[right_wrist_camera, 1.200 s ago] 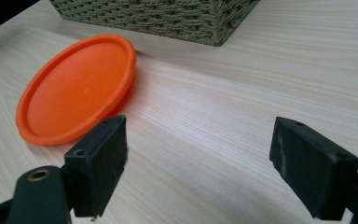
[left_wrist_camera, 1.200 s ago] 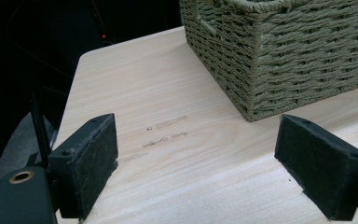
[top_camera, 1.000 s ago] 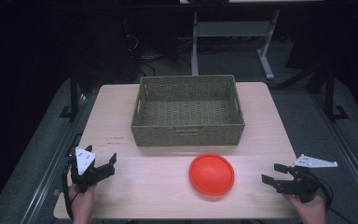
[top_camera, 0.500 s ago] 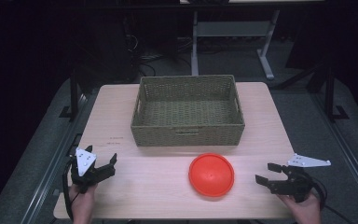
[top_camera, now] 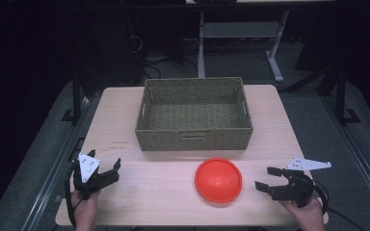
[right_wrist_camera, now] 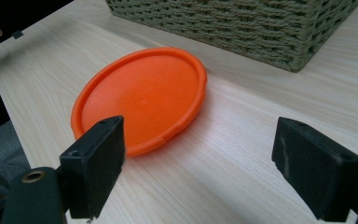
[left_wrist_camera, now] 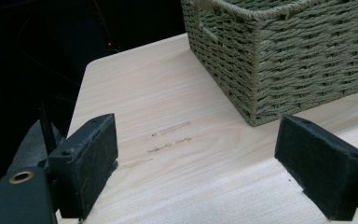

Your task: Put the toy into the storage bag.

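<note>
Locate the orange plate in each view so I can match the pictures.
High view: orange plate lies low and right of centre, in front of the wicker basket.
Left gripper view: not in it.
Right gripper view: centre-left, just beyond the open jaws.
Shared landmark: the wicker basket.

Both hands sit low and well apart: left gripper (top_camera: 107, 169) and right gripper (top_camera: 266, 178), fingers (right_wrist_camera: 95, 163) spread wide, holding nothing.

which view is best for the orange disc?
Right gripper view: the orange disc is close, rim detail clear, one black finger overlapping its near edge. High view shows it whole but small, in front of the basket.
</note>
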`<state>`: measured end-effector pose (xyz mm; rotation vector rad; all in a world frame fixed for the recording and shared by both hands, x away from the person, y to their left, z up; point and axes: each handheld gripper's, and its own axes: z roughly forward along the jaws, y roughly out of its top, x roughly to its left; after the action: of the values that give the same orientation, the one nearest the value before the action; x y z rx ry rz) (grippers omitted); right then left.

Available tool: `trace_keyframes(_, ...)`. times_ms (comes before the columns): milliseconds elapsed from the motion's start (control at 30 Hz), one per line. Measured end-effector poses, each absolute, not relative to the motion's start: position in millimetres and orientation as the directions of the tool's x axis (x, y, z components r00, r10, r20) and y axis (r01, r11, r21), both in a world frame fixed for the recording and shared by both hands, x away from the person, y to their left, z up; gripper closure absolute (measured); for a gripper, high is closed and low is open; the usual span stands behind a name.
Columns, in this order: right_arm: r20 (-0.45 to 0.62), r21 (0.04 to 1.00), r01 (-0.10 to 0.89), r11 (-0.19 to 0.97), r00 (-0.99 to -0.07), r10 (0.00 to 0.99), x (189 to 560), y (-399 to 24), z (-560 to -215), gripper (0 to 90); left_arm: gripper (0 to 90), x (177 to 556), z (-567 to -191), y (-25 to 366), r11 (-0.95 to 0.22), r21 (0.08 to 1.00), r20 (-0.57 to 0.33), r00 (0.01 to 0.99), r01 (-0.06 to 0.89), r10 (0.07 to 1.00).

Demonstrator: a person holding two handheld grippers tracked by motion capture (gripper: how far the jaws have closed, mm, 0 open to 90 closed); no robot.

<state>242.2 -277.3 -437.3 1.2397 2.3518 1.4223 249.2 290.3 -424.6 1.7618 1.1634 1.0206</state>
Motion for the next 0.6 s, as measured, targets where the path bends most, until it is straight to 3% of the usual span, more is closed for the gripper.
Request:
trace_keyframes(500,0.306,0.753,0.601,0.268,-0.680,0.666,255.4,-256.9,-437.8,17.1,12.7,248.4,-424.2,288.3,-0.304,0.902,0.225,0.266,0.307,0.937)
trace_keyframes(600,0.347,0.736,0.616,0.282,-0.701,0.623,261.3,-250.0,-437.4,17.1,12.7,248.6,-424.4,288.8,-0.303,0.901,0.226,0.260,0.311,0.939)
